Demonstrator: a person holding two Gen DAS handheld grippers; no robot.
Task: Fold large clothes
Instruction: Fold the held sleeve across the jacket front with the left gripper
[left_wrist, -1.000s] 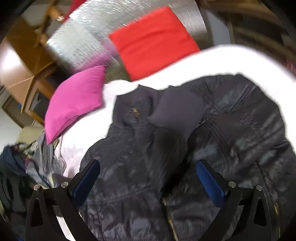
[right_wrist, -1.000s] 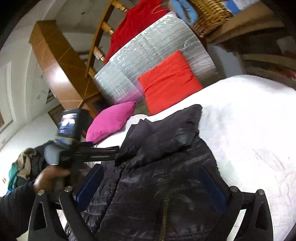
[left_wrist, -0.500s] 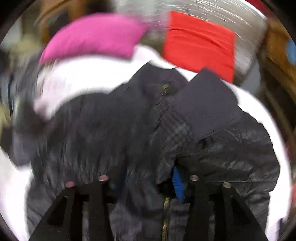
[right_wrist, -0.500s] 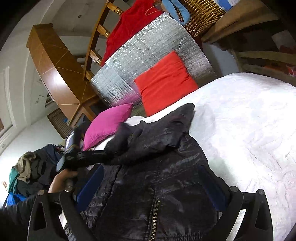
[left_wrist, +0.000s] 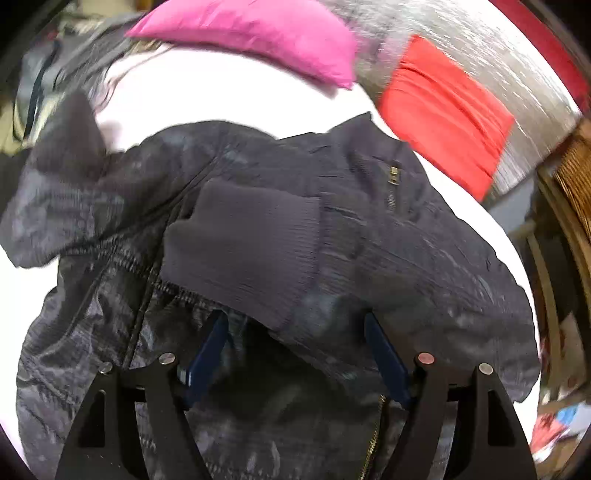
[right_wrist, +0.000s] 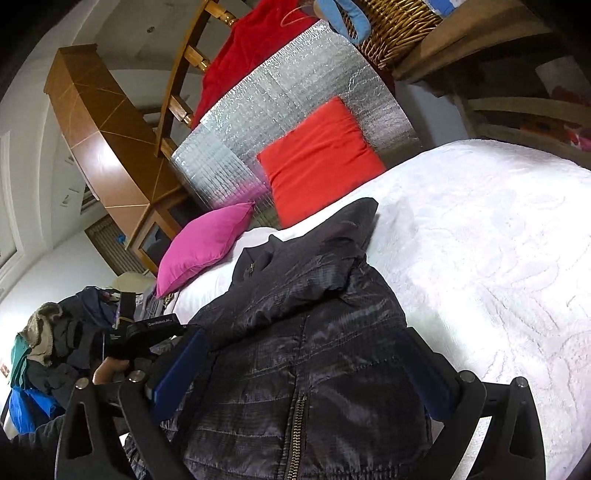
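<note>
A dark quilted jacket (left_wrist: 424, 258) with a brass zip lies on the white bedspread (left_wrist: 221, 99); it also shows in the right wrist view (right_wrist: 314, 350). A sleeve with a ribbed cuff (left_wrist: 243, 240) lies folded across its chest. My left gripper (left_wrist: 295, 328) hovers over the jacket just below the cuff, jaws apart, holding nothing. My right gripper (right_wrist: 299, 362) is open over the jacket's lower front near the zip, holding nothing. The left gripper's body and the hand holding it (right_wrist: 110, 369) show at the left of the right wrist view.
A pink cushion (right_wrist: 203, 247) and a red cushion (right_wrist: 317, 158) lean at the bed's head against a silver foil panel (right_wrist: 280, 96). A pile of clothes (right_wrist: 48, 350) lies left of the bed. A wicker basket (right_wrist: 399, 26) and wooden furniture stand beyond. The white bedspread (right_wrist: 498, 258) stretches right.
The left gripper closed on the sleeve, swung it across the jacket's chest, then opened and let go. The right gripper stayed open and nearly still.
</note>
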